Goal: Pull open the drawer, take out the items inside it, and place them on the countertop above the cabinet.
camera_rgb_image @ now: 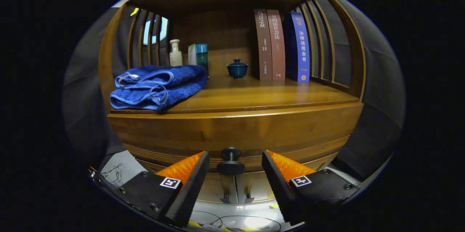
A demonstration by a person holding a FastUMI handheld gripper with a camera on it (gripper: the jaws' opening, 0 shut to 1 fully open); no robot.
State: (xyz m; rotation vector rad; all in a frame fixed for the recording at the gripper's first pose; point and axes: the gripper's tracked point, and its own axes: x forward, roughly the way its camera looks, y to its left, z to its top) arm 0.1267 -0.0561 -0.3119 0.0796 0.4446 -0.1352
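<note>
- We see our hand-held gripper (235,168) wide open around the drawer's round dark knob (231,162), not touching it.
- The brown wooden drawer (236,134) is closed.
- One folded blue towel (158,86) and three books (281,45) sit on the bench (261,94).

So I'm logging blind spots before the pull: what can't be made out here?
- Drawer contents: hidden behind the closed drawer front, gripper view.
- Whether the tool touches the knob: it sits between the open fingers, but contact is unclear.
- Countertop under the folded blue towel: covered by it.
- Box behind the towel: its lower part is hidden.
</note>
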